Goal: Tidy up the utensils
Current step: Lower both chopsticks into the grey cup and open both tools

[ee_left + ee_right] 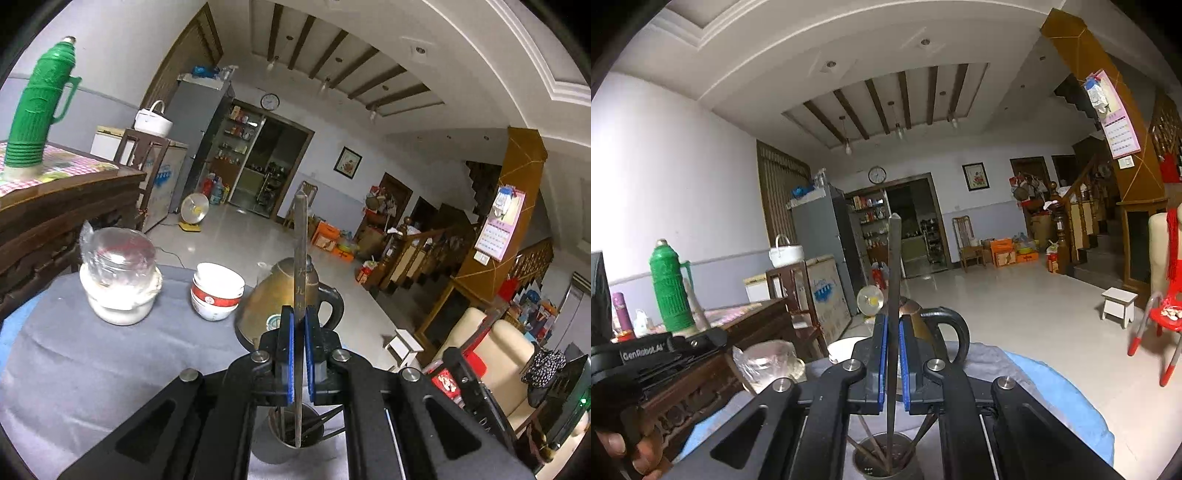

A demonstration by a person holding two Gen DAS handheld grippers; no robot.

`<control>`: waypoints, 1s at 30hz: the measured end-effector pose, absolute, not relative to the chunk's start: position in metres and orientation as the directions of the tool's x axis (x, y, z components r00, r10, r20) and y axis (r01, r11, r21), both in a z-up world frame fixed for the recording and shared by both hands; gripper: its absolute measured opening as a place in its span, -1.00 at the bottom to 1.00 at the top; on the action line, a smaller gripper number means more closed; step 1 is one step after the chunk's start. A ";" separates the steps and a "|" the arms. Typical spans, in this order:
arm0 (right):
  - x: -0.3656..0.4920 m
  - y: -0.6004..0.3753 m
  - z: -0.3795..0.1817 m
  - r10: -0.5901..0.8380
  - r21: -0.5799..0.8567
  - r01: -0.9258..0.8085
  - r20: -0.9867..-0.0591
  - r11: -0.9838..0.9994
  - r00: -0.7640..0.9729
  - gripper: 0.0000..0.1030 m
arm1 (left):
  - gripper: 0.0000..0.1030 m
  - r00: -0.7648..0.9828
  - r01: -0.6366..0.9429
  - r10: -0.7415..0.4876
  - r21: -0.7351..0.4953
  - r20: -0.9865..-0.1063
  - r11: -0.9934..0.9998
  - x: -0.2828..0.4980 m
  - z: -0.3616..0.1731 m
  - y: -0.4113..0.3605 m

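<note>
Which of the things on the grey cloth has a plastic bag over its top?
The glass jar at the cloth's left edge: clear plastic covers its top. The stacked bowls beside it sit open, and the brass kettle has a lid and black handle.

Home living room, fridge (pixel 827 221), wall clock (pixel 877 174), staircase (pixel 1082 206), shelves of bottles (pixel 871 218)

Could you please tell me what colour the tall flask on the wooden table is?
The flask is bright green with a ribbed base; the left wrist view shows it best.
</note>
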State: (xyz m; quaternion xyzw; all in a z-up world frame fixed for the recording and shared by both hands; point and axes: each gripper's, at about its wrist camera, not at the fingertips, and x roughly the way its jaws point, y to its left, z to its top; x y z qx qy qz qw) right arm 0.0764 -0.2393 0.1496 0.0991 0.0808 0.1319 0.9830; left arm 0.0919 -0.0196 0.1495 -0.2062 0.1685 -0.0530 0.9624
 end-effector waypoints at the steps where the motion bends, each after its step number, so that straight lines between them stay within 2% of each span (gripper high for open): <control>1: 0.080 -0.238 0.147 0.274 0.214 -0.241 -0.143 0.947 0.951 -0.87 | -0.89 0.934 0.033 -0.176 -0.414 -0.312 0.910 0.099 0.145 -0.022; 11: 0.108 -0.231 0.122 0.280 0.196 -0.236 -0.245 0.952 0.928 -0.87 | -0.89 0.885 0.023 -0.202 -0.393 -0.419 0.919 0.135 0.107 -0.036; 20: 0.119 -0.226 0.106 0.288 0.189 -0.237 -0.320 0.953 0.903 -0.87 | -0.89 0.830 -0.004 -0.185 -0.338 -0.526 0.941 0.144 0.093 -0.047; 30: 0.125 -0.219 0.092 0.294 0.180 -0.242 -0.382 0.954 0.876 -0.87 | -0.88 0.777 -0.023 -0.183 -0.317 -0.603 0.948 0.148 0.083 -0.050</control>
